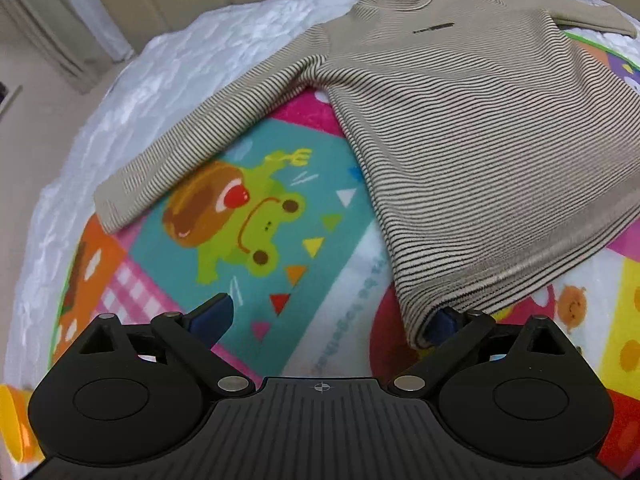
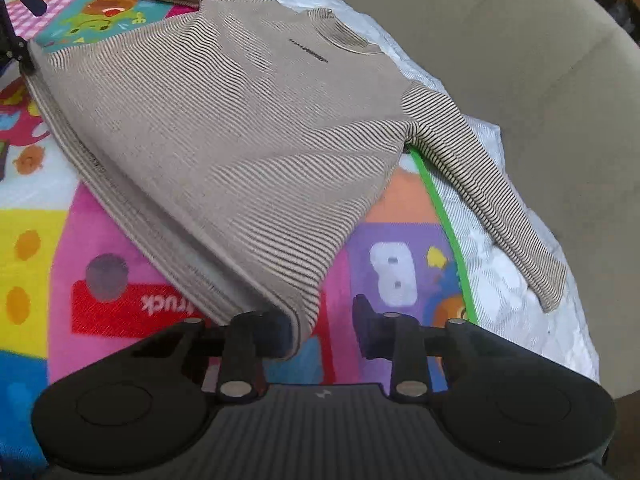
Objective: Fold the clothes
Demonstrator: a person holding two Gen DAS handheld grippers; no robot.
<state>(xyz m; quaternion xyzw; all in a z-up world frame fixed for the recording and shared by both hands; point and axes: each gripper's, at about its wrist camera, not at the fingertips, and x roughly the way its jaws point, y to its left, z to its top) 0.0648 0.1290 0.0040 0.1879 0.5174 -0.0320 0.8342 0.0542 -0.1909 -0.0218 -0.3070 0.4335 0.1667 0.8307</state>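
At the hem corners, both grippers sit with jaws wide: the left gripper (image 1: 326,320) and the right gripper (image 2: 322,330) each have one finger against the sweater (image 1: 460,128), none pinched. It lies flat on a cartoon mat (image 1: 256,208), sleeves spread. Closing now could catch one layer only, or drag mat fabric along. White quilt (image 1: 132,92) and beige cushion (image 2: 520,60) border it; nothing blocks.

Left gripper (image 1: 328,320) and right gripper (image 2: 322,330) both hold their jaws spread wide.
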